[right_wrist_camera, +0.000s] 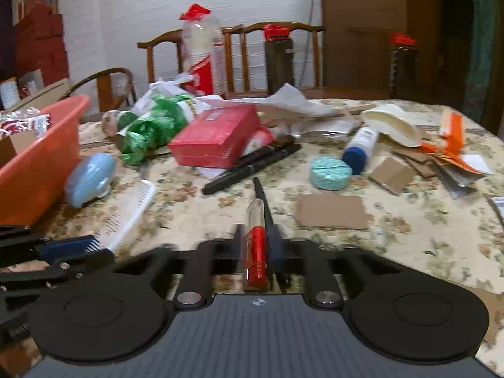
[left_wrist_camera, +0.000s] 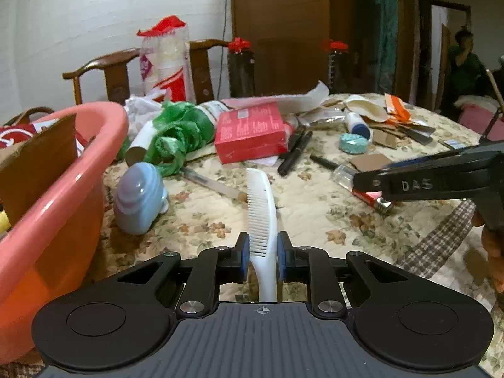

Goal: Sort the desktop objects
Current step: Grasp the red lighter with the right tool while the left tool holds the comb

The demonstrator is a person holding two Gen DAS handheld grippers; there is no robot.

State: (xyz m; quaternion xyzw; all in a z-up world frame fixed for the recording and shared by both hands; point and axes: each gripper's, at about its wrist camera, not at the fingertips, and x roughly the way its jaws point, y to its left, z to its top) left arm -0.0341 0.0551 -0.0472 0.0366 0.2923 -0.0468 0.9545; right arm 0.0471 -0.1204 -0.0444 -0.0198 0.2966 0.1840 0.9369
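Wooden chairs (left_wrist_camera: 107, 72) and a pale wall stand behind a table under a flowered cloth (left_wrist_camera: 315, 220), which is crowded with odds and ends.

Your left tongs (left_wrist_camera: 263, 252) are closed on the white comb (left_wrist_camera: 261, 208). The blue pads press its handle end from both sides, and the toothed end points away from you over the cloth.

Your right tongs (right_wrist_camera: 258, 245) sit low over the cloth to the right of the comb. A red and clear lighter (right_wrist_camera: 255, 252) lies lengthwise between the two fingers, with a thin black pen (right_wrist_camera: 264, 201) just beside it on the right. That view is smeared, so you cannot tell whether the pads press on the lighter or stand clear of it. From the left wrist, the lighter shows on the cloth under the tip of those tongs.

Left of the comb, a pale blue bottle (left_wrist_camera: 140, 198) lies on its side. Past it is the orange-pink basin (left_wrist_camera: 104, 145), which has cardboard and red packaging in it.

Further back, a green plastic bag (left_wrist_camera: 179, 132) is wrapped round a white tube, next to a red box (left_wrist_camera: 252, 132). Two black markers (right_wrist_camera: 252, 167) lie side by side at the box's near right corner. Right of them are a round teal cake (left_wrist_camera: 353, 142) and a flat piece of cardboard (right_wrist_camera: 332, 211).
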